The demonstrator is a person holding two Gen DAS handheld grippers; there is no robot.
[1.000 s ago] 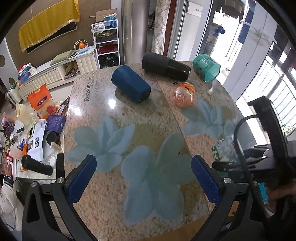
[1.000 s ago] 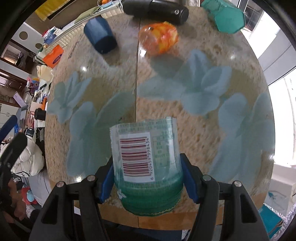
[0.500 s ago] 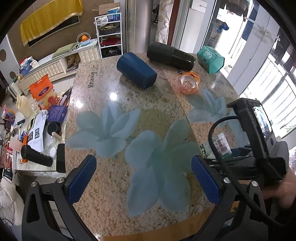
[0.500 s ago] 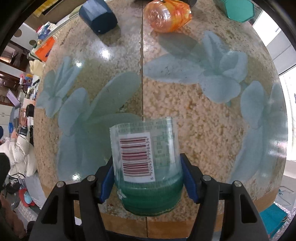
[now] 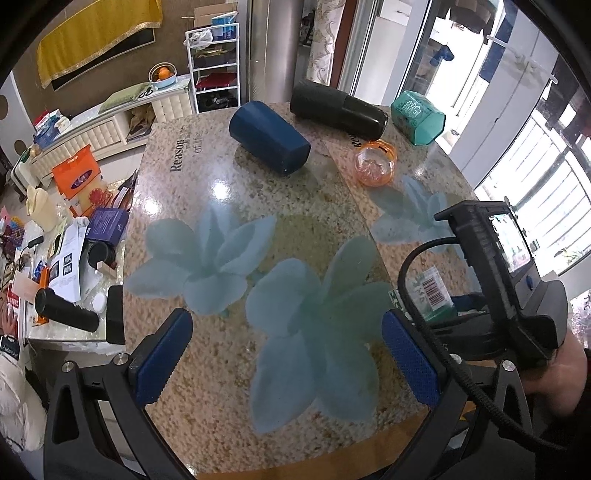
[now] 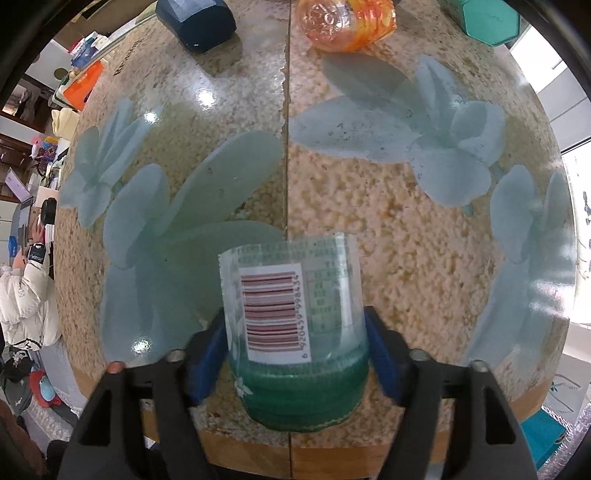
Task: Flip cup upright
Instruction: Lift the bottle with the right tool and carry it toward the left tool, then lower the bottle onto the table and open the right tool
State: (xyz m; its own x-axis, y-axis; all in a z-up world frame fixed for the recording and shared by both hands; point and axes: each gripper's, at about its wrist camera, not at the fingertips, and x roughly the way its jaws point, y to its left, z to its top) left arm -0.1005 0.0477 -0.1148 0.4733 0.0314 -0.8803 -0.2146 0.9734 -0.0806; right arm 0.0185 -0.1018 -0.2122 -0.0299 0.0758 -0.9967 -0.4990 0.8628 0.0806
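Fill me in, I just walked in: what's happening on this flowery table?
A person holds a gripper in each hand. The right gripper is clamped on a clear cup with a barcode label, near the table's front edge. The left gripper hangs open, empty. A blue cup, orange cup, teal cup and black cylinder lie on their sides farther back.

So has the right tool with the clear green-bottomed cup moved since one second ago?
Yes. The right tool, shut on the clear green-bottomed cup, pulled back toward the near table edge; the orange cup appears farther.
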